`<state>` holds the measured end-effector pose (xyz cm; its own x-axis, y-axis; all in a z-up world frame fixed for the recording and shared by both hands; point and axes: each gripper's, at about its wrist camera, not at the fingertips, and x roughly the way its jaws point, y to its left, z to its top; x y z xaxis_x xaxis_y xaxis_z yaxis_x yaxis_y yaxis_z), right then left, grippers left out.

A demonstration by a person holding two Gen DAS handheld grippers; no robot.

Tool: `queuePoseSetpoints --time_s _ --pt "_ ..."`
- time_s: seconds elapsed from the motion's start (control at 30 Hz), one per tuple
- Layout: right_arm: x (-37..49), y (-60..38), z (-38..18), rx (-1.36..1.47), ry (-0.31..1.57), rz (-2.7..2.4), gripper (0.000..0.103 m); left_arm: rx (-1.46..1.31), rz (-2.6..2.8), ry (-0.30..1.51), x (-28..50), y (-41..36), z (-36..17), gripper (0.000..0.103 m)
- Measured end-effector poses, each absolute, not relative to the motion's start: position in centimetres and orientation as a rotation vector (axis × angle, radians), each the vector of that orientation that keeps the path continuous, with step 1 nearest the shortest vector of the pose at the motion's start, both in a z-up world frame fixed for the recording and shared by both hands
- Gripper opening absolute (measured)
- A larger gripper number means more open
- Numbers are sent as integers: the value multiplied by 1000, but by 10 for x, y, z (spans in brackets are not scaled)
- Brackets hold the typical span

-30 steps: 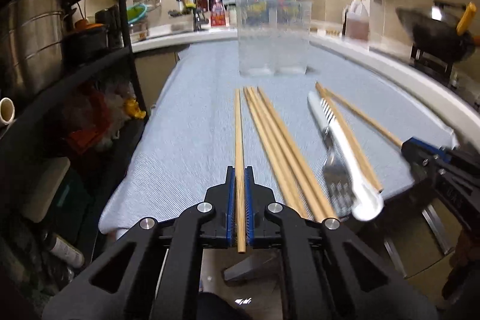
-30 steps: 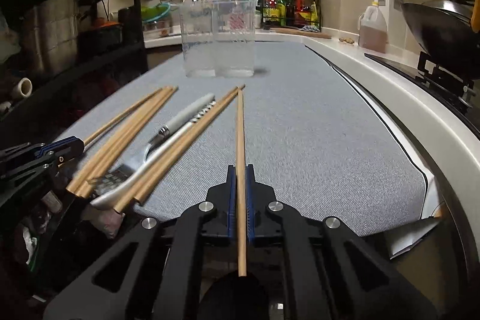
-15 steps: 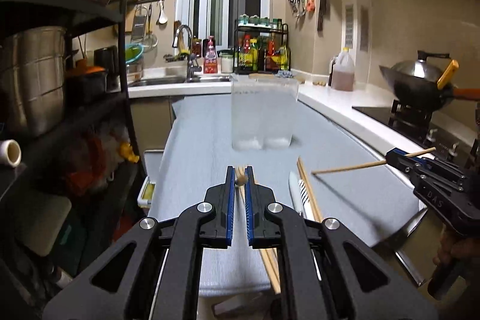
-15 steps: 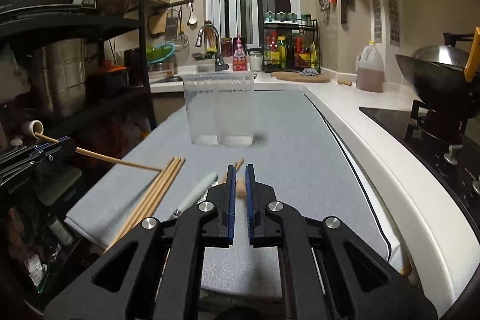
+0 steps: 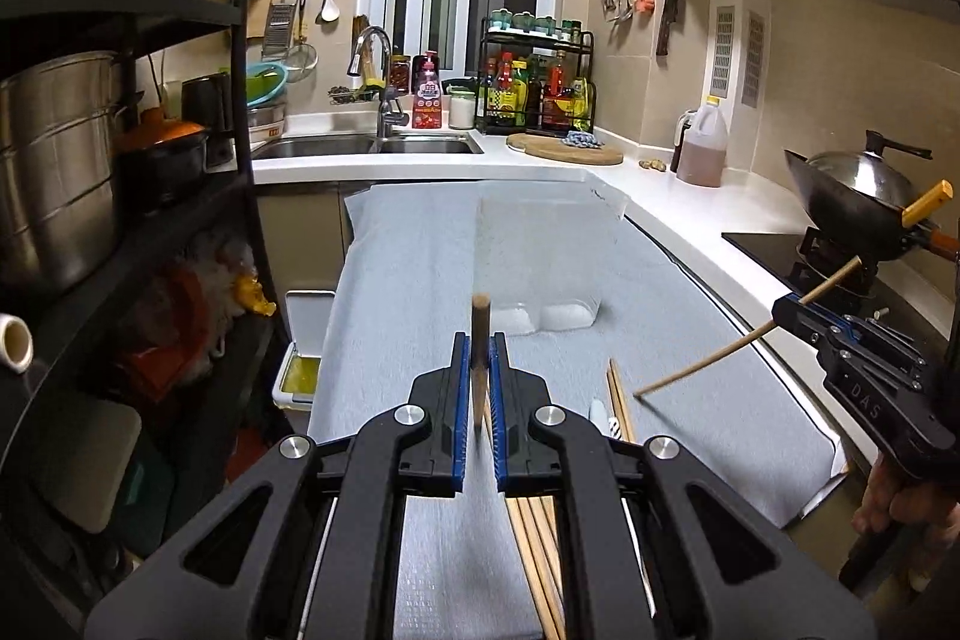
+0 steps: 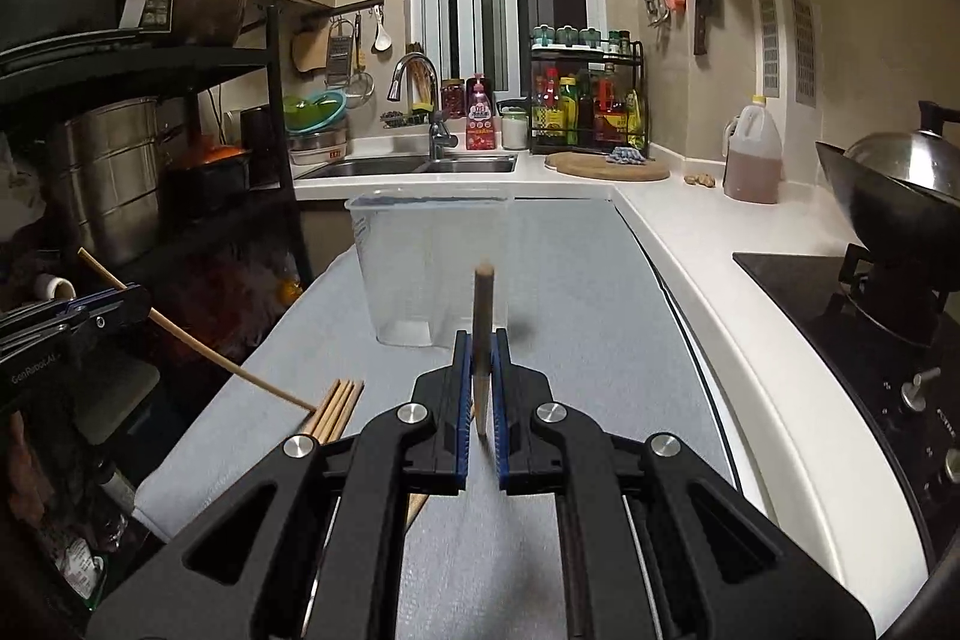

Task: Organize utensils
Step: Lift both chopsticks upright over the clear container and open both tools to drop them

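Observation:
My left gripper point(image 5: 479, 346) is shut on a wooden chopstick point(image 5: 479, 340) that stands nearly upright between its blue pads, lifted above the mat. My right gripper point(image 6: 480, 343) is shut on another chopstick point(image 6: 482, 334), also nearly upright. Each gripper shows in the other's view, the right one point(image 5: 792, 307) and the left one point(image 6: 129, 295), with its chopstick slanting down. A clear plastic two-part holder point(image 6: 429, 268) stands ahead on the grey mat point(image 6: 588, 292). Several chopsticks point(image 6: 339, 403) and a white-handled utensil point(image 5: 600, 412) lie on the mat below.
A black shelf rack point(image 5: 120, 130) with steel pots stands at the left. A wok point(image 5: 858, 202) sits on the stove at the right. The sink point(image 5: 372, 145), a bottle rack and a cutting board point(image 5: 564, 148) are behind the mat.
Both grippers have lifted their chopsticks off the mat and risen. The chopsticks have tipped from lying flat to nearly upright, and the views now look down on the holder.

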<state>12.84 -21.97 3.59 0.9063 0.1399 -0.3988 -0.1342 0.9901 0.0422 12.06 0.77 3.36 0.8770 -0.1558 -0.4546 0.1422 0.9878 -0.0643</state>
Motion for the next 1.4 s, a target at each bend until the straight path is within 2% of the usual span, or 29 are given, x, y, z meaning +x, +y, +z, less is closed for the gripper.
queuePoseSetpoints --time_s 0.43,0.93,1.13,1.4 --pt "160 -221 91 23 370 168 7 -17 -229 468 157 11 92 6" --pt "225 -205 197 21 196 211 7 -1 -322 336 217 -4 198 6" --pt "258 -196 207 17 192 200 6 -15 -335 307 251 -16 206 6" --pt "296 -196 181 20 253 193 6 -29 -342 316 296 -26 185 6"
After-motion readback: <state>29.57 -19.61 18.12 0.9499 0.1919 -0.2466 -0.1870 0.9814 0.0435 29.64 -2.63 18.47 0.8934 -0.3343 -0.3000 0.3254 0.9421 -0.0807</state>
